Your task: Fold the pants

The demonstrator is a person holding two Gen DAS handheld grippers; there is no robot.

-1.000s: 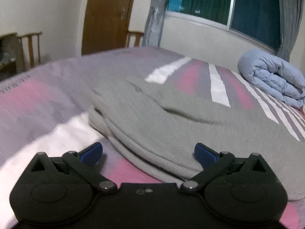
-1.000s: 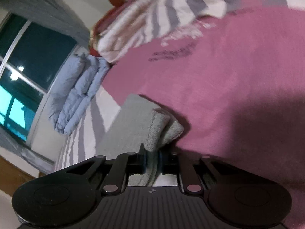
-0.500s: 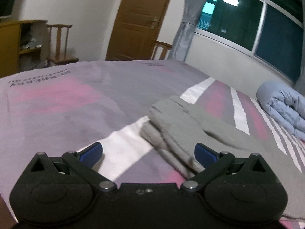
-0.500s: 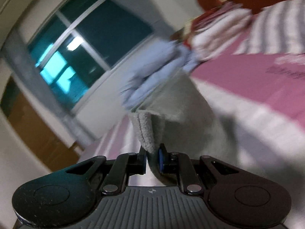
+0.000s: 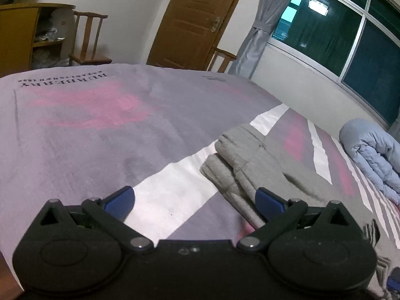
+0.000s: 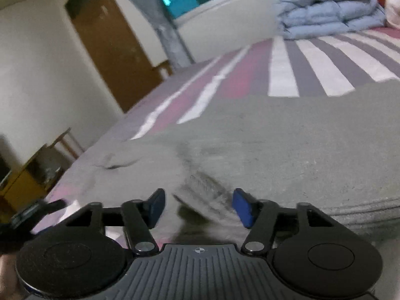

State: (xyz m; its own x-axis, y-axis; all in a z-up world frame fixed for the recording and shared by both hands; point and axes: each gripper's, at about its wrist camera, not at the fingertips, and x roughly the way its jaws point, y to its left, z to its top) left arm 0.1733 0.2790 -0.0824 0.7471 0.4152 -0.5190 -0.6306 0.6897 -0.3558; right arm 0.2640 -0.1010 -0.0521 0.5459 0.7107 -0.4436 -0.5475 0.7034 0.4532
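Both tongs are spread wide and nothing is gripped. Grey pants [image 6: 287,137] are laid on the bed [image 5: 75,137], just ahead of the right tongs [image 6: 198,206] and beside the left tongs' [image 5: 193,201] right finger. Loose folded layers could be dragged askew by a careless pass.

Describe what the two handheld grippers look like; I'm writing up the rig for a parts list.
Both look alike: matte black bodies with two round discs, black linkage arms on silver pivot screws, and blue pads on the fingers. The left gripper has a smooth centre plate; the right gripper has a ribbed plate with a small crosshair mark. No cables or sleeves show.
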